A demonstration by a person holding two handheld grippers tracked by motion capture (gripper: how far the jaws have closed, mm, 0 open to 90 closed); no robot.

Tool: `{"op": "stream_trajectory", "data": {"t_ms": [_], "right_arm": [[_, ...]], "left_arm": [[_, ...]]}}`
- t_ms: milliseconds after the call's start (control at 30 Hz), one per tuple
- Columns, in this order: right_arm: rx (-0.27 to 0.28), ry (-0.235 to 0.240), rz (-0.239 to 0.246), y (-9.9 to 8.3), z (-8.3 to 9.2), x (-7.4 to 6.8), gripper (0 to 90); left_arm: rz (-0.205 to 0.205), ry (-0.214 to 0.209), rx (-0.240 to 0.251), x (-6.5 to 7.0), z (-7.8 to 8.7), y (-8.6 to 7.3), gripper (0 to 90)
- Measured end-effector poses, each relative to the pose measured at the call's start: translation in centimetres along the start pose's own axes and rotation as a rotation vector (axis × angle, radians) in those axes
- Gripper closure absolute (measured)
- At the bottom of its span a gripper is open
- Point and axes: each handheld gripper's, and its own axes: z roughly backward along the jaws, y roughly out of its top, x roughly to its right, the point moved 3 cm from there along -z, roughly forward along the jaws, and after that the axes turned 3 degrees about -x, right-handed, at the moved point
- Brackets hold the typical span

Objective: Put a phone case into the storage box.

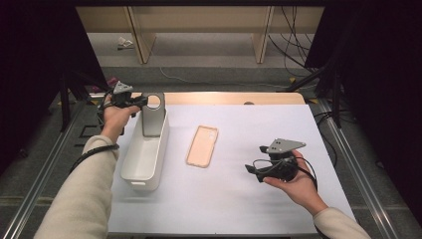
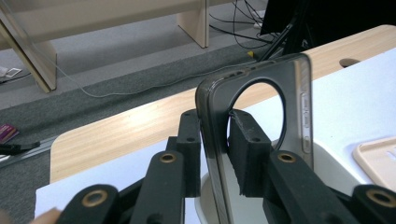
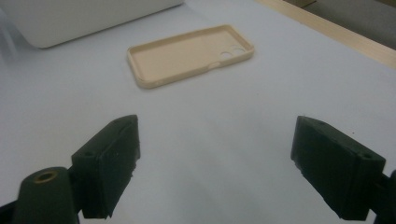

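- White sheet (image 1: 239,199) over your wooden table, grey floor beyond.
- Your left gripper (image 2: 215,154): clamped on a dark phone case (image 2: 254,88), held upright over the white bin's (image 1: 134,172) far end, probably for dropping in; long axis vertical, camera hole up.
- Your right gripper (image 3: 215,163): wide, empty, aimed at the beige phone case (image 3: 189,53), which lies flat, hollow up.
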Motion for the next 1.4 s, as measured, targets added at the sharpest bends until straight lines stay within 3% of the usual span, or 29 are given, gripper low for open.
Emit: {"op": "stream_trajectory", "data": {"t_ms": [567, 700, 1067, 1267, 1400], "right_arm": [[0.001, 0.000, 0.000, 0.0, 0.0, 0.1, 16.4], [0.004, -0.001, 0.000, 0.0, 0.0, 0.1, 16.4], [0.001, -0.003, 0.002, 0.0, 0.0, 0.0, 16.4], [-0.002, -0.005, 0.004, 0.0, 0.0, 0.0, 16.4], [-0.002, -0.007, 0.004, 0.1, -0.1, 0.0, 16.4]], "left_arm": [[-0.034, 0.050, -0.024, 0.0, -0.3, 0.2, 69.6], [-0.040, 0.073, -0.042, -0.1, -0.2, 0.2, 62.8], [-0.007, 0.107, -0.044, 0.1, 0.6, 0.7, 43.3], [0.001, 0.098, -0.045, 1.0, 1.9, 0.8, 26.2], [0.029, 0.063, -0.059, 1.9, 3.0, 0.7, 16.5]]}}
